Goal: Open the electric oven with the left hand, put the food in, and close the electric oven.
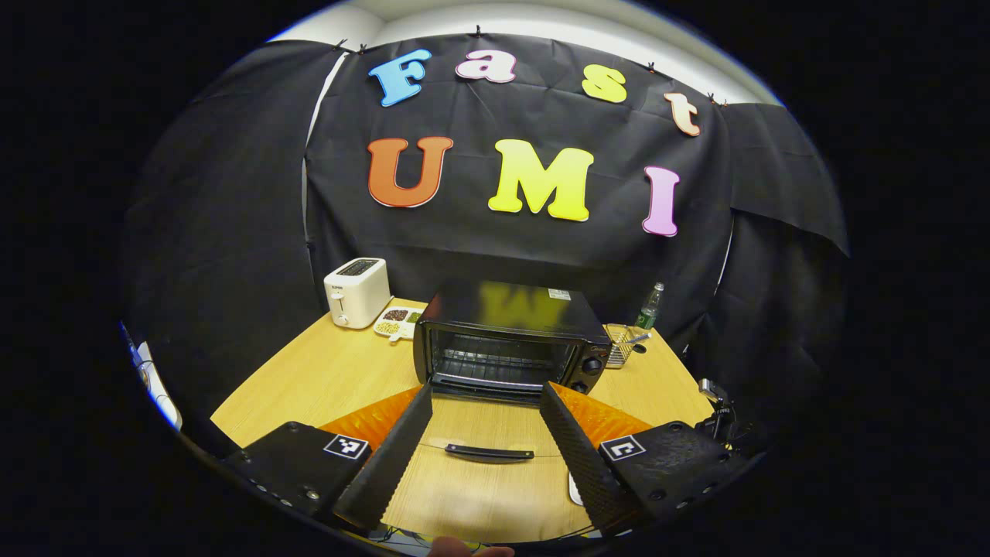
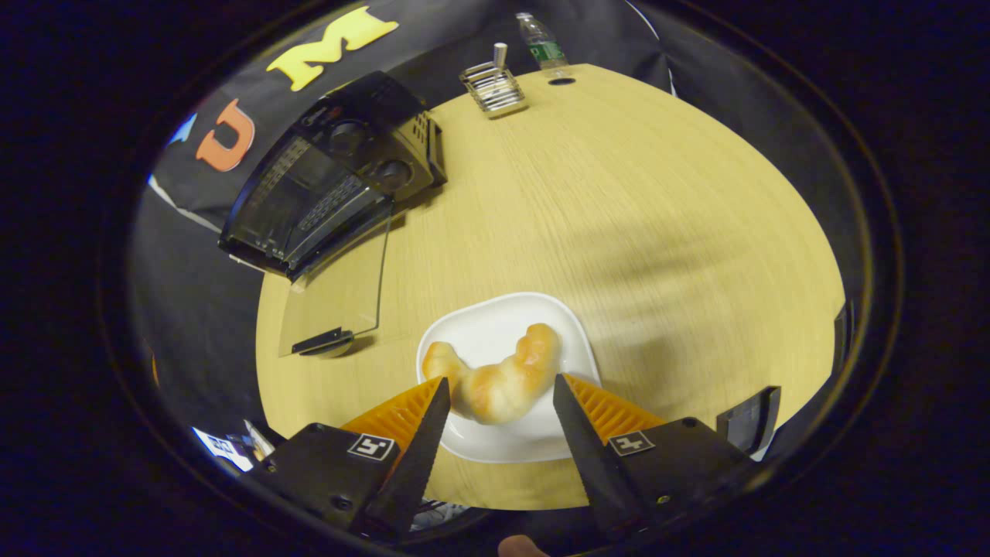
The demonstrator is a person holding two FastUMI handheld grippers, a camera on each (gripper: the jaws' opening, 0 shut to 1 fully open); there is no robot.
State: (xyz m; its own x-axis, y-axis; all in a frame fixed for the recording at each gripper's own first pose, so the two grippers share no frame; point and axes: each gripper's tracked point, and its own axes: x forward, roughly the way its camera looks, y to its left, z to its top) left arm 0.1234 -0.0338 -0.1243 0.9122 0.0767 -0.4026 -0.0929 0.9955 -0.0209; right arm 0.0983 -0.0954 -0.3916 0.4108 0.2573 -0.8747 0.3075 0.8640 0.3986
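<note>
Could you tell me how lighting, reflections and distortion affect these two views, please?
Left gripper view: fisheye bends the table edge, and the oven top mirrors the wall in a blurred yellow patch. Right gripper view: a soft shadow falls across the table right of the plate, and the croissant stays sharp.

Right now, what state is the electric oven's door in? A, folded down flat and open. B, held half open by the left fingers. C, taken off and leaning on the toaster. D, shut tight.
A: the glass door lies flat on the table before the electric oven, its rack exposed, and the open left gripper touches nothing.
</note>
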